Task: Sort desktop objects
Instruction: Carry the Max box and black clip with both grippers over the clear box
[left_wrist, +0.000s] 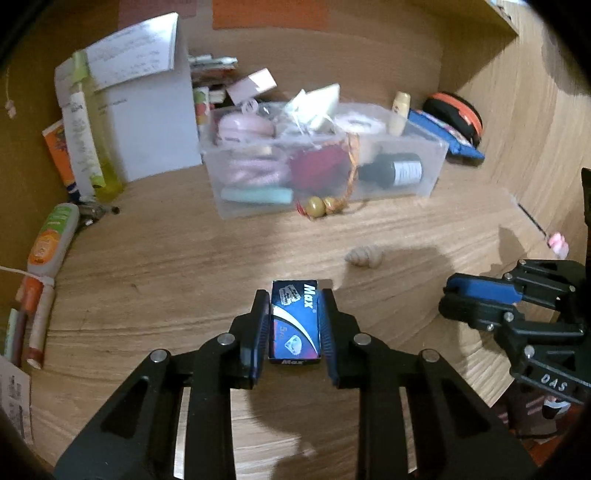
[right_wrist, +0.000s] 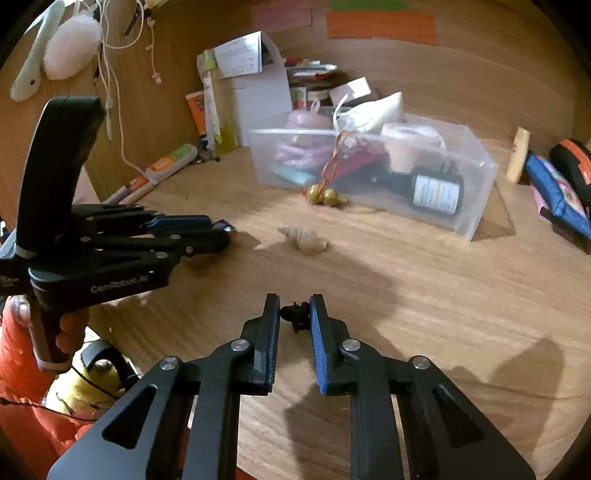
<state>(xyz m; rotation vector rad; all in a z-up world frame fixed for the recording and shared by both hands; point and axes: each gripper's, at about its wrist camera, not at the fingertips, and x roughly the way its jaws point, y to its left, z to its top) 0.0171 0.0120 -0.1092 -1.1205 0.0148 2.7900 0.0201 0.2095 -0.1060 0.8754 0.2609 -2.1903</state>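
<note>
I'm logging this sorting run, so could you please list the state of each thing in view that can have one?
left gripper: shut on the blue Max box.
right gripper: shut on a small black object.
clear plastic bin: open-topped, full of items.
dark bottle: lying on its side inside the bin.
seashell: lying loose on the desk.
gold gourds: resting outside the bin.

A light wood-grain desk (left_wrist: 155, 266) fills both views, enclosed by matching wooden panels: a back wall (left_wrist: 388, 55) at twelve o'clock, a side wall (left_wrist: 535, 122) at two o'clock and another side panel (right_wrist: 155, 122) at ten o'clock. Orange paper (right_wrist: 380, 24) is stuck on the back wall at twelve o'clock. Warm light throws soft shadows (right_wrist: 354, 273) across the desk
</note>
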